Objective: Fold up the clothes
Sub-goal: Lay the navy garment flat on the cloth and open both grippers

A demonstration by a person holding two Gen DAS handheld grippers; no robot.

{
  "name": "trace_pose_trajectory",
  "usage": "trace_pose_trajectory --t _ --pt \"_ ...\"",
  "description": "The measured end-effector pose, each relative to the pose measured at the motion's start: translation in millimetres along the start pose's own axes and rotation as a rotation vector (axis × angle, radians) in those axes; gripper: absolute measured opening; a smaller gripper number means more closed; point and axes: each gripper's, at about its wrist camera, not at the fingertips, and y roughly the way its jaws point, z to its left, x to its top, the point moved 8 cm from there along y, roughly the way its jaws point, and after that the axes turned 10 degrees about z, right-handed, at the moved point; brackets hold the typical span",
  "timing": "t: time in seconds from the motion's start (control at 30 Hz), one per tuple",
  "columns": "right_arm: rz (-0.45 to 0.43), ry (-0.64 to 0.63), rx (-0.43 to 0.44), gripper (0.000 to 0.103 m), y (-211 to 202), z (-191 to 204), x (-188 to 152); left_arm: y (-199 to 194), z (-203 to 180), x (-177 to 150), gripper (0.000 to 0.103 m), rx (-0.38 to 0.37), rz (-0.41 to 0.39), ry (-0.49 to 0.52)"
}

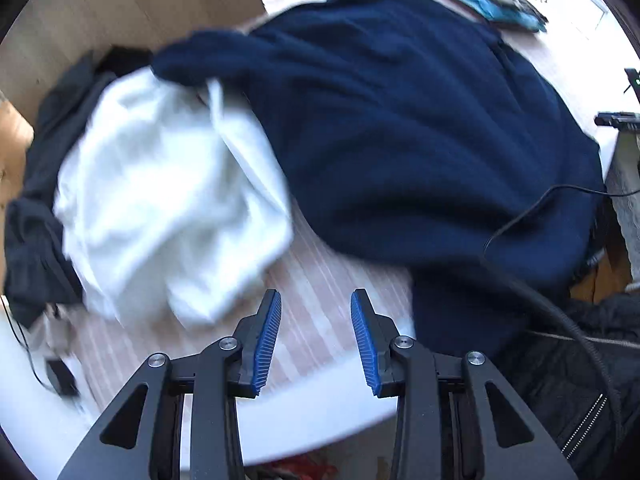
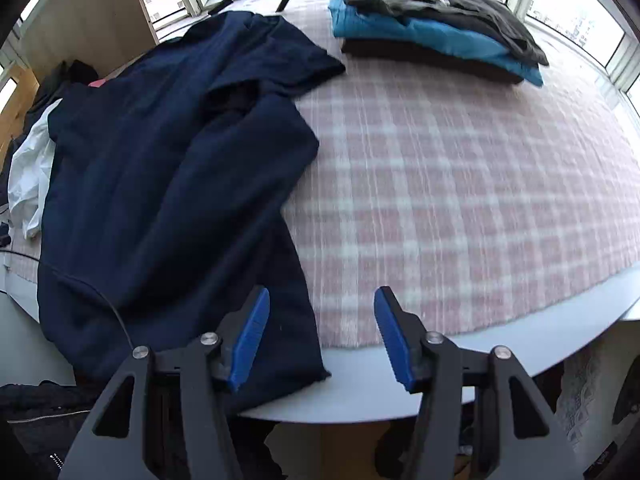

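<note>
Over the table edge (image 2: 520, 332), both claws spread empty beside navy garment (image 2: 160, 184).

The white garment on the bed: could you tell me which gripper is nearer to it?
Left. The left gripper hangs just beside the white garment; from the right gripper it lies far off beyond the navy garment.

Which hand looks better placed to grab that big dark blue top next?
The right. Its tongs hang open just beside the dark blue top's near hem corner. The left tongs, also open, hover over bare checked cloth, between the white garment and the top.
</note>
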Motion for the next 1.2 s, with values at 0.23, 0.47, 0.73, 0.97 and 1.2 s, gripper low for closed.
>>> trace_pose_trajectory --t 0.23,0.47,0.73,0.97,1.2 --pt "0.022 -0.051 0.052 0.054 15 2 -42 45 -57 -38 0.037 -0.066 0.07 -0.056" --pt "-0.005 -0.079 0.113 0.054 -15 -2 -71 64 -55 -30 0.04 -0.076 0.066 -0.145" --pt "-0.063 -0.108 0.06 0.057 -49 -23 -79 60 -65 -9 0.041 -0.084 0.058 -0.154" --pt "-0.033 -0.2 0.024 0.057 -42 -18 -80 60 -76 10 0.043 -0.069 0.071 -0.137" --pt "0.003 -0.333 0.03 0.057 4 6 -55 53 -82 32 0.003 -0.094 0.048 -0.152"
